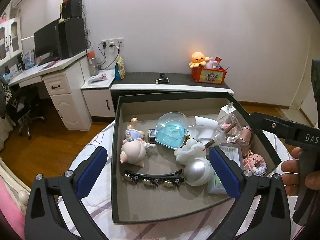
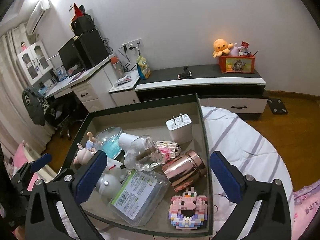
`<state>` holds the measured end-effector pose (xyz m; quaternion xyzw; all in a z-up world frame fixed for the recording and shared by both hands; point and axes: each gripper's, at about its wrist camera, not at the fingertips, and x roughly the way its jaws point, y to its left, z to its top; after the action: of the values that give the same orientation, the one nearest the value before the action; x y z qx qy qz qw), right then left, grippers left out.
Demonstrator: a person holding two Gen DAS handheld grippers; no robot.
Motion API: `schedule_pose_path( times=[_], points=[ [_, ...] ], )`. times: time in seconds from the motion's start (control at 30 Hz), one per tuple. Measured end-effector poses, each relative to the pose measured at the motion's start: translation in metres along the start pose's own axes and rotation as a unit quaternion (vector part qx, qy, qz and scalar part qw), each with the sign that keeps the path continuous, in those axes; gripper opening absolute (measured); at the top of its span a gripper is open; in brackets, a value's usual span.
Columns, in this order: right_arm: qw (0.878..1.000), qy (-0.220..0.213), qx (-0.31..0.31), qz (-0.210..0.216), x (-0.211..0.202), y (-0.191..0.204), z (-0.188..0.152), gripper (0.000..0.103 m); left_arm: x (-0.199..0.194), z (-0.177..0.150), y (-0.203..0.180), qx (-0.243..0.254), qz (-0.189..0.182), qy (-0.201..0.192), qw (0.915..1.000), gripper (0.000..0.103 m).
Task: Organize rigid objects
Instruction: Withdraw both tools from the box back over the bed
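A: So, what is the left camera showing?
B: The left gripper (image 1: 158,164) is hanging wide open over the dark box (image 1: 118,120), holding nothing. A pig doll (image 1: 133,152) is lying at the left of the box. A black hair clip (image 1: 153,178) is lying near us. A blue bowl (image 1: 172,132) is sitting farther back. The right gripper's handle is showing at the right edge, with a hand (image 1: 294,170) on it.

A: And the right camera?
B: The right gripper (image 2: 158,178) is wide open too, holding nothing. A pink shiny cup (image 2: 185,170) is lying on its side between its fingers. A block toy (image 2: 188,210) is lying near us. A white plug (image 2: 180,129) is standing at the far side.
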<state>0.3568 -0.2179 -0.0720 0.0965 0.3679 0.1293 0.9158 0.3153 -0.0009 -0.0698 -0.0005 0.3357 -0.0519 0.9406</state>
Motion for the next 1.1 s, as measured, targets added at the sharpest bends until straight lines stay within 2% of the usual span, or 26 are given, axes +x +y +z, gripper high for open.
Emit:
schedule_pose_path(
  times=[0.2,0.37,0.57,0.8,1.0,1.1],
  points=[
    [1.000,-0.026,-0.009,0.000,-0.031,0.006,-0.007,0.103,-0.023,-0.004,0.000,-0.003,0.000,-0.016,0.9999,0.103],
    [0.998,-0.052,-0.023,-0.017,-0.064,0.013,-0.021,0.103,-0.057,-0.011,-0.002,-0.007,0.005,-0.040,0.9992,0.103],
    [0.994,-0.097,-0.024,-0.043,-0.110,0.018,-0.055,0.103,-0.108,-0.023,-0.004,-0.014,0.014,-0.087,0.9960,0.103],
    [0.986,-0.145,-0.020,-0.074,-0.167,0.021,-0.096,0.103,-0.168,-0.051,-0.012,-0.013,0.041,-0.135,0.9899,0.103],
    [0.981,-0.167,-0.027,-0.092,-0.204,0.031,-0.131,0.103,-0.199,-0.083,-0.020,-0.016,0.034,-0.137,0.9898,0.103],
    [0.979,-0.177,-0.030,-0.094,-0.215,0.039,-0.148,0.103,-0.213,-0.103,-0.020,-0.032,0.033,-0.135,0.9898,0.103]
  ],
)
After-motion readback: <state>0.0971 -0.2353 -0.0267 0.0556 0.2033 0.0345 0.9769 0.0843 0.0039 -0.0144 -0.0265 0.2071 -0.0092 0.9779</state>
